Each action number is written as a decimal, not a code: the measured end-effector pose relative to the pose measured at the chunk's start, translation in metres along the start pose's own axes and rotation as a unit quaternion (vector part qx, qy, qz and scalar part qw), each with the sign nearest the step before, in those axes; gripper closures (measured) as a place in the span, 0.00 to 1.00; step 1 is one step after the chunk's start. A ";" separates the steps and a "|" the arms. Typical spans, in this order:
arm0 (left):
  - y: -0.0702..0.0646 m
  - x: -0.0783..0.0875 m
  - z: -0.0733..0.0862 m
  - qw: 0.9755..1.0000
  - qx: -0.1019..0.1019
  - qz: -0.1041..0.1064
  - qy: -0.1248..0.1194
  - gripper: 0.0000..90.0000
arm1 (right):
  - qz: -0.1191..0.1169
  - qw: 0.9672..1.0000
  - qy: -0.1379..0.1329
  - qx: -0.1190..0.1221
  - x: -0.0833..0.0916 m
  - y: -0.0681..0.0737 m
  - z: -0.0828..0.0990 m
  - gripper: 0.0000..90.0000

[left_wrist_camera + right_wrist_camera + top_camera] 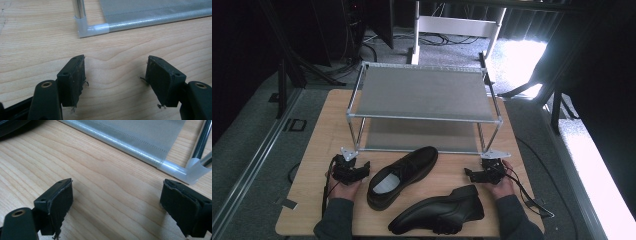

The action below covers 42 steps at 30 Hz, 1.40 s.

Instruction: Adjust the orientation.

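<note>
Two black leather shoes lie on the wooden table (pixel 314 145) in front of a two-shelf rack (pixel 422 92). One shoe (pixel 404 175) shows its pale insole, toe toward the rack. The other shoe (pixel 437 212) lies near the front edge, toe to the left. My left gripper (pixel 352 167) rests left of the shoes, open and empty (pixel 116 67), facing the rack's front left foot (pixel 92 28). My right gripper (pixel 486 170) rests to their right, open and empty (pixel 117 190), near the rack's front right foot (pixel 195 172). A shoe's dark edge (pixel 12 126) shows at the upper left.
The rack has grey fabric shelves on metal tubes; its lower shelf (pixel 422 135) sits just above the table. Grey carpet (pixel 257 140) surrounds the table, and cables (pixel 527 192) trail off its right side. A white frame (pixel 457 25) stands beyond the rack.
</note>
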State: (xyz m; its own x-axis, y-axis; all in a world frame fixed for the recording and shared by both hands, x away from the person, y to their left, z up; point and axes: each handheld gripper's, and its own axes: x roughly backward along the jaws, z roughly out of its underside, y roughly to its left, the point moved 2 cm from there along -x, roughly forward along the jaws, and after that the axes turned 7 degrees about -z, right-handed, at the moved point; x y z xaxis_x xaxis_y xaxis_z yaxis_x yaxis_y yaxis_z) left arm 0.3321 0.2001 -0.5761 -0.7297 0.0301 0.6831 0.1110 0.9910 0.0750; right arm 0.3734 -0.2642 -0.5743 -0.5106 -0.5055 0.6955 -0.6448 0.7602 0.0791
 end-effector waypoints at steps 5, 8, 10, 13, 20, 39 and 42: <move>0.001 0.001 0.000 1.000 -0.013 0.012 -0.001 0.41 | 0.000 1.000 0.000 0.000 0.000 0.000 0.000 0.12; 0.003 0.002 0.001 0.999 -0.022 0.024 -0.004 0.45 | 0.000 1.000 0.000 0.000 0.000 0.000 0.000 0.12; 0.003 0.003 0.001 0.999 -0.024 0.026 -0.001 0.49 | 0.000 1.000 0.000 0.000 0.000 0.000 0.000 0.12; 0.002 0.006 0.000 0.999 -0.025 0.046 0.006 0.55 | 0.000 1.000 0.000 0.000 0.000 0.000 0.000 0.12; -0.006 0.031 -0.011 0.993 -0.039 0.106 -0.023 0.60 | 0.001 1.000 0.000 -0.001 0.000 0.000 0.000 0.12; -0.041 0.090 -0.035 0.967 -0.125 0.209 -0.073 0.66 | 0.001 1.000 0.000 -0.002 0.000 0.000 0.000 0.13; -0.044 0.087 -0.033 0.965 -0.137 0.217 -0.060 0.68 | 0.001 1.000 -0.001 -0.002 0.000 0.000 0.000 0.13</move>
State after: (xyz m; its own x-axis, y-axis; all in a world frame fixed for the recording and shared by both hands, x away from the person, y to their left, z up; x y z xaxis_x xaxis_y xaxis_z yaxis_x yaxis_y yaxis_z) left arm 0.2862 0.1546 -0.4958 -0.6454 0.4662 0.6051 0.5867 0.8098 0.0018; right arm 0.3734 -0.2643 -0.5742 -0.5125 -0.5046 0.6948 -0.6421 0.7625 0.0801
